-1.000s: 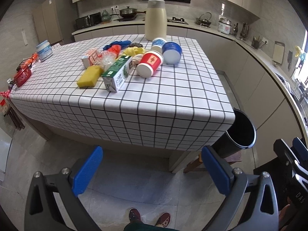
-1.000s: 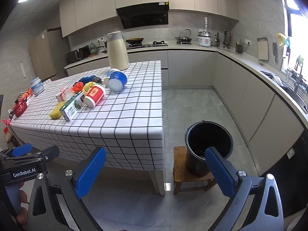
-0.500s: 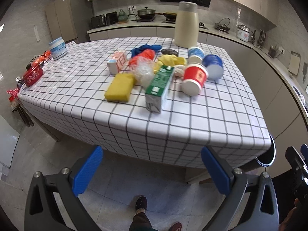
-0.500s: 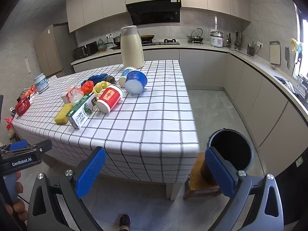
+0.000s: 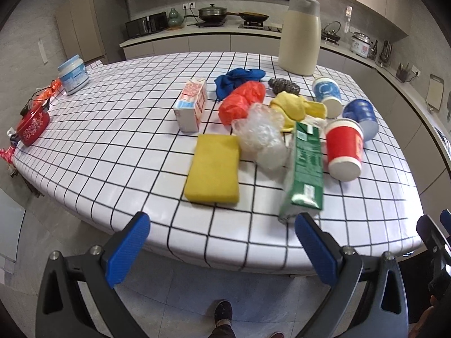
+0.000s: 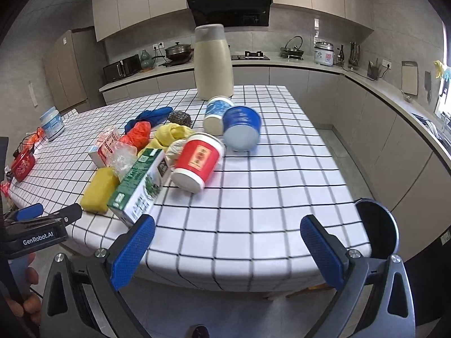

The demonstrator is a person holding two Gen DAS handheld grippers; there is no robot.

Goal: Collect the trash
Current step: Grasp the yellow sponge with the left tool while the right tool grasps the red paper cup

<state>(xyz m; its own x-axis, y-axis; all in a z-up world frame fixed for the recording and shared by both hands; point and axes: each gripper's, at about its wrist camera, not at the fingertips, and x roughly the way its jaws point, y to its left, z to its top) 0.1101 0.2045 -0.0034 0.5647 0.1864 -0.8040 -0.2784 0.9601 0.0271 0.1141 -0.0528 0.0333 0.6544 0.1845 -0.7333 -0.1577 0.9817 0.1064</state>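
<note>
Two hand-held grippers, both spread wide, empty: left hand-held gripper [image 5: 221, 232], right hand-held gripper [image 6: 227, 232]. Green carton [image 5: 304, 170] lies on surface [image 5: 118, 152], near edge, long axis pointing near-far, end just beyond left one's right finger, so left looks closer. Bin [image 6: 377, 229] far right, below edge

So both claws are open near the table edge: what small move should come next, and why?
Probably ease the right claw forward toward the red cup. It lies tipped on its side, the nearest trash in front of that claw with bare tablecloth between, and the black bin sits just off the table's right corner. Both claws hold nothing yet.
</note>
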